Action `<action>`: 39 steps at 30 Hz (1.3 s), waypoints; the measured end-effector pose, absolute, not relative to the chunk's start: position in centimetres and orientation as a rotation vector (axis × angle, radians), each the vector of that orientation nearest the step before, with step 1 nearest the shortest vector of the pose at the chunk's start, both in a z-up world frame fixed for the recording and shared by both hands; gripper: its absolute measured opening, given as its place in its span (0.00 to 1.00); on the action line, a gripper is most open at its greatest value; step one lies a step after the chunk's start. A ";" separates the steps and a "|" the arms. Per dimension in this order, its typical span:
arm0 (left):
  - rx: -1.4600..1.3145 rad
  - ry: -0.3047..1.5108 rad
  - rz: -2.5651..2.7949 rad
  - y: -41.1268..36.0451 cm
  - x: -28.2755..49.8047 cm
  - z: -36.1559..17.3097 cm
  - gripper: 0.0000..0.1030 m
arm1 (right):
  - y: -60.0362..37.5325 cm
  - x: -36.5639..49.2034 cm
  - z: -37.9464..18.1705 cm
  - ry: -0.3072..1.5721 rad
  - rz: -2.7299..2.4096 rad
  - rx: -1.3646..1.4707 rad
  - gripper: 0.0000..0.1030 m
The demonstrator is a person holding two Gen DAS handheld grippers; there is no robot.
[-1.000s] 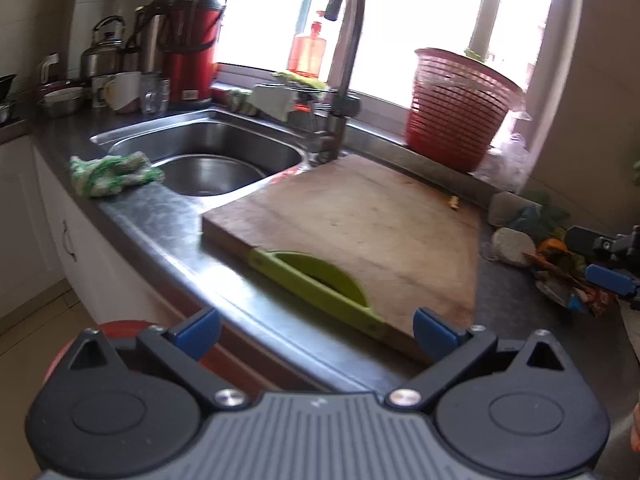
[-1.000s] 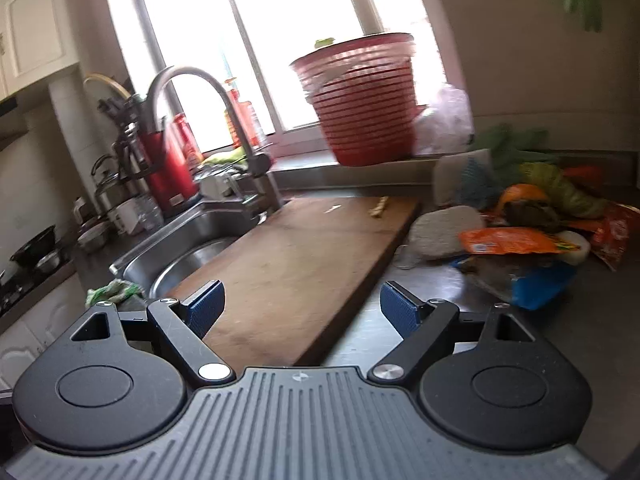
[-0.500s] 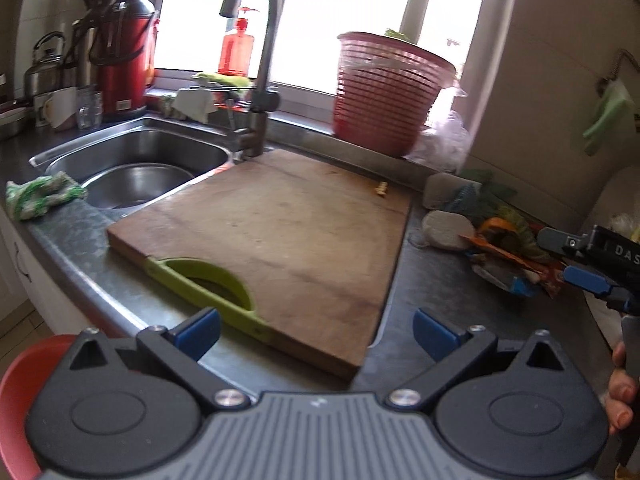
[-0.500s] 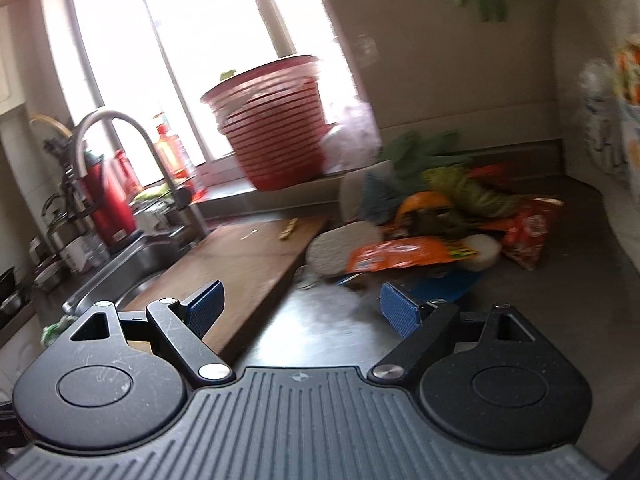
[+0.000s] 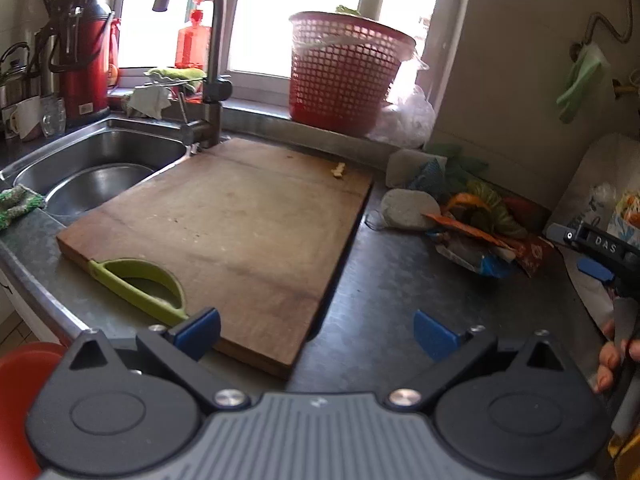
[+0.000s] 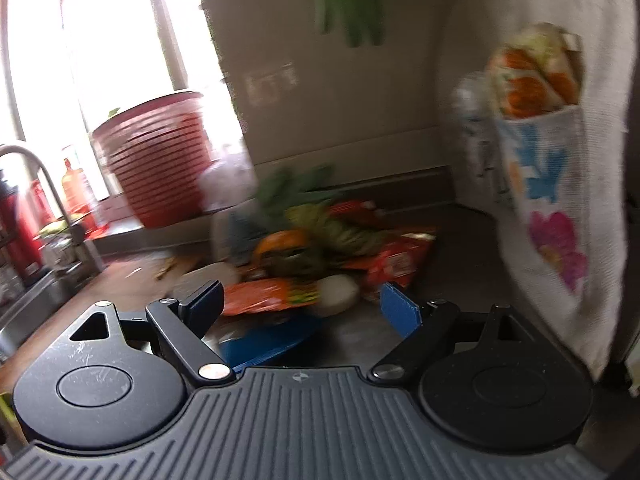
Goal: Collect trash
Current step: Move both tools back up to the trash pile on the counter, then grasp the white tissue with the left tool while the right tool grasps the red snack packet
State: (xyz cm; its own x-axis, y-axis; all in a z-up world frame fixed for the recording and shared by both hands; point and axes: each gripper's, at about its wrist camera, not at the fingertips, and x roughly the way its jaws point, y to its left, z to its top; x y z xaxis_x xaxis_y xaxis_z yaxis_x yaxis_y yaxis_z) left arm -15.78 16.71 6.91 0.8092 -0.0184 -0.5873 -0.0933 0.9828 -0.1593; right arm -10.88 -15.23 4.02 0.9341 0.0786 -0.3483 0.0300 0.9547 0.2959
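A pile of trash [image 5: 476,216] lies on the dark counter right of the wooden cutting board [image 5: 232,232]: orange and red snack wrappers, a blue packet, green scraps and a pale round lump. In the right wrist view the same pile [image 6: 320,256] sits just ahead of my right gripper [image 6: 304,308], which is open, with an orange wrapper [image 6: 268,300] and blue packet [image 6: 268,344] between and below its fingers. My left gripper [image 5: 316,332] is open over the board's near edge, holding nothing. The right gripper [image 5: 592,256] shows at the far right of the left wrist view, held by a hand [image 5: 612,356].
A red mesh basket [image 5: 344,72] stands on the window sill. The sink [image 5: 96,168] and tall tap [image 5: 212,60] are at the left, with a red thermos [image 5: 84,56]. A cloth-covered appliance [image 6: 560,160] stands close on the right. A red bin [image 5: 20,400] shows at the lower left.
Both grippers have swung right and forward. The right gripper has closed in on the trash pile, which now fills its view; the left view has shifted from the sink to the board and pile.
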 end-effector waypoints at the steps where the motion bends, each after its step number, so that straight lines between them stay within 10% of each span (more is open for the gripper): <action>1: -0.179 0.631 0.037 16.5 -15.7 6.9 0.99 | -15.8 -10.6 3.8 0.365 0.008 0.305 1.00; 28: -0.050 0.570 -0.065 10.5 -6.3 9.1 0.99 | -20.0 2.0 -1.1 0.436 -0.183 0.338 0.97; 32: -0.028 0.557 -0.081 9.4 -3.4 9.3 0.99 | -19.3 2.8 -1.2 0.472 -0.164 0.318 0.59; 39: -0.056 0.522 -0.138 7.7 3.2 10.3 0.99 | -19.9 2.4 -1.2 0.472 -0.148 0.353 0.56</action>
